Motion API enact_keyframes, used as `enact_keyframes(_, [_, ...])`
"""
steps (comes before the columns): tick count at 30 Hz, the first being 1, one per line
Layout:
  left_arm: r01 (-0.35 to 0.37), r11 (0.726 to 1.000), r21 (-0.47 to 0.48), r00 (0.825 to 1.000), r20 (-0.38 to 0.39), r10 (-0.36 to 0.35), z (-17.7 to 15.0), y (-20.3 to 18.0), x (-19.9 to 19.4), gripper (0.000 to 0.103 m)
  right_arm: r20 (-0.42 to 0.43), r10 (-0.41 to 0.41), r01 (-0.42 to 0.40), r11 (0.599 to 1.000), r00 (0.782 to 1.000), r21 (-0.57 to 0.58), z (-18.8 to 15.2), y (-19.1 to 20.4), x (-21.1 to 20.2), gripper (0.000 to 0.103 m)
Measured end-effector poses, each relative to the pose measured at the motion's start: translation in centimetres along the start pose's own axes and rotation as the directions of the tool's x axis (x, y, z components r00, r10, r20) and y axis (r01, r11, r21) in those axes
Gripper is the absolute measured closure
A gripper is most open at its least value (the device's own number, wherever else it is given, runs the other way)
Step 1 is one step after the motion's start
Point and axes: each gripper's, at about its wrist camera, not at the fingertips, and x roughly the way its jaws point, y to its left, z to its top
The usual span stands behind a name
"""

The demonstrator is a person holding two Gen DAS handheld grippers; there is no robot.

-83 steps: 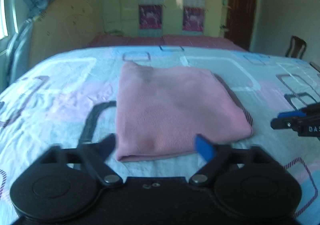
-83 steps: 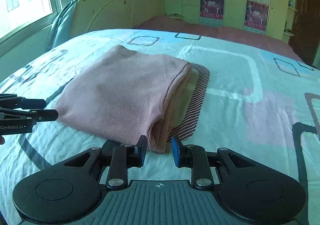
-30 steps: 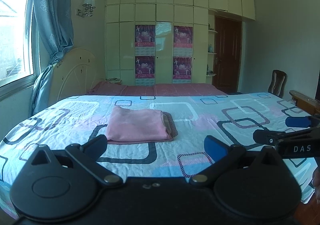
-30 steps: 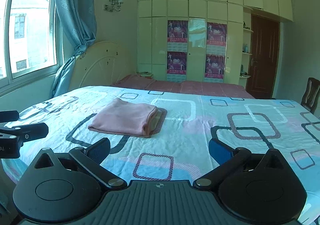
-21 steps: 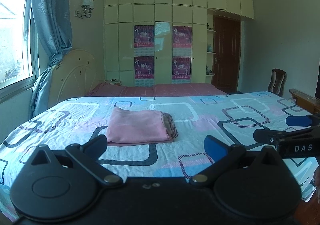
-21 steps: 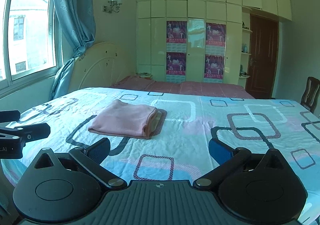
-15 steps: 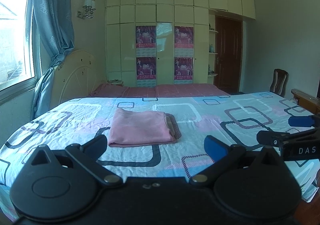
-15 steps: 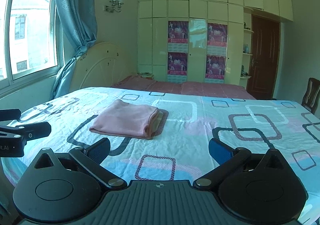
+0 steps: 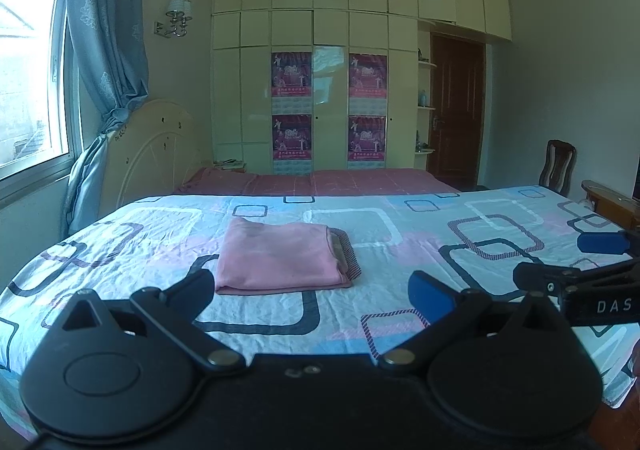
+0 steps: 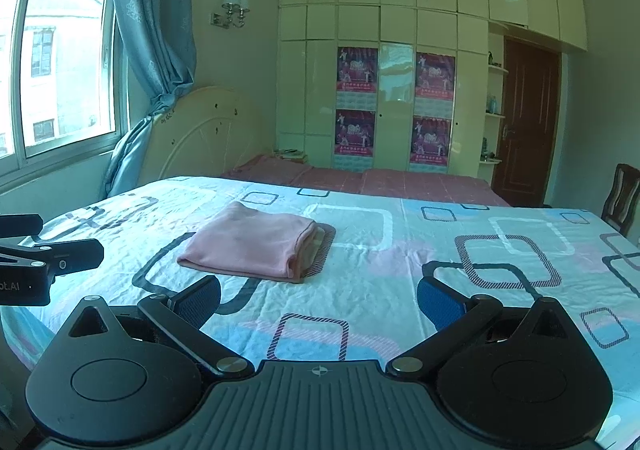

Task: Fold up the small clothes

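left wrist view shows you the soft pink knit garment [image 9: 280, 256] folded into a flat rectangle, layered edges facing right, lying on the bed's patterned sheet [image 9: 400, 234]. your left gripper [image 9: 310, 292] and right gripper [image 10: 318, 296] both hang released, fingers spread wide, well short of it.

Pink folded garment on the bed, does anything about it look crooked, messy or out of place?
Nothing stands out. The pink garment lies flat as a neat rectangle on the bedsheet, its layered edges stacked at the right side. Both the left gripper and right gripper are open and clear of it.
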Motion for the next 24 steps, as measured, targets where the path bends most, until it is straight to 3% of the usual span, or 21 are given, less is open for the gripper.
enact_keyframes(24, [-0.004,1.0,0.01,1.0,-0.005,0.004,-0.04,-0.05,0.11,0.0,-0.004,0.01,-0.01,1.0,1.0,0.012,-0.07,-0.39,0.25,0.0])
